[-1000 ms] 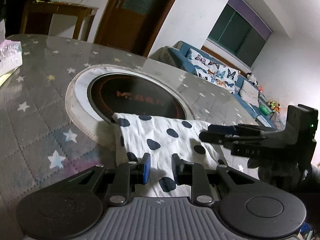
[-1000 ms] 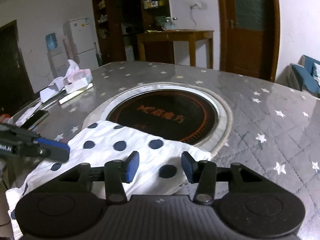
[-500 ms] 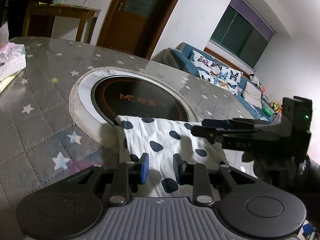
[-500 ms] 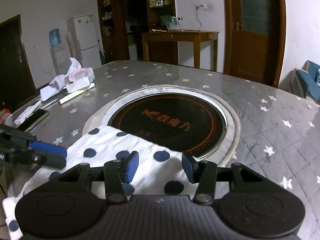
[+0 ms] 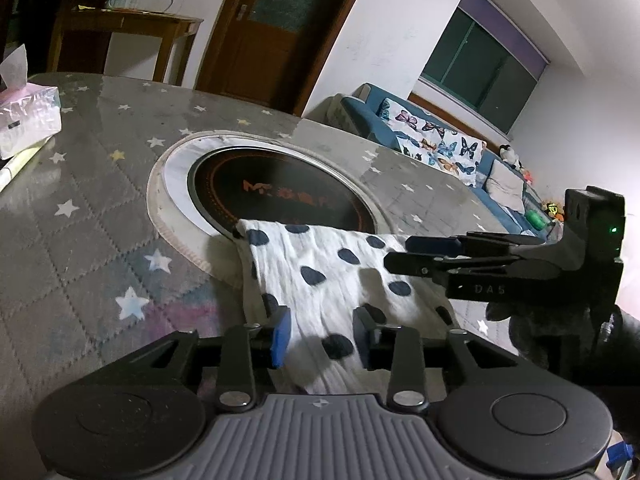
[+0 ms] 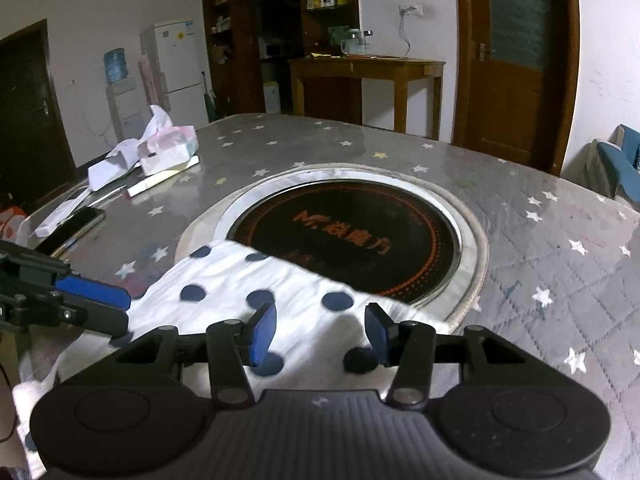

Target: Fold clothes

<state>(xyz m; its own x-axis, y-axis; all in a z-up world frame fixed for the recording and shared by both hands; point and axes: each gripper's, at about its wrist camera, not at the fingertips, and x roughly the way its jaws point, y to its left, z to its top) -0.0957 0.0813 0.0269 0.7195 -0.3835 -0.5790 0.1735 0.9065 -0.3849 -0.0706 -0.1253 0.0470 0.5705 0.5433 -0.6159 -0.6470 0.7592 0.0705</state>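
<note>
Both grippers' fingers (image 5: 281, 334) apart above cloth (image 5: 320, 264).

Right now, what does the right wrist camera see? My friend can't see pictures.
An open right gripper hovers over a white cloth with dark dots on a starry grey table. The cloth's far edge overlaps a round black cooktop; the left gripper pokes in from the left.

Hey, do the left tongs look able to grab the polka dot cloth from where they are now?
Probably yes. The left tongs are open with the polka dot cloth lying right between and beyond their fingers, nothing blocking. The right tongs hover off to one side.
</note>
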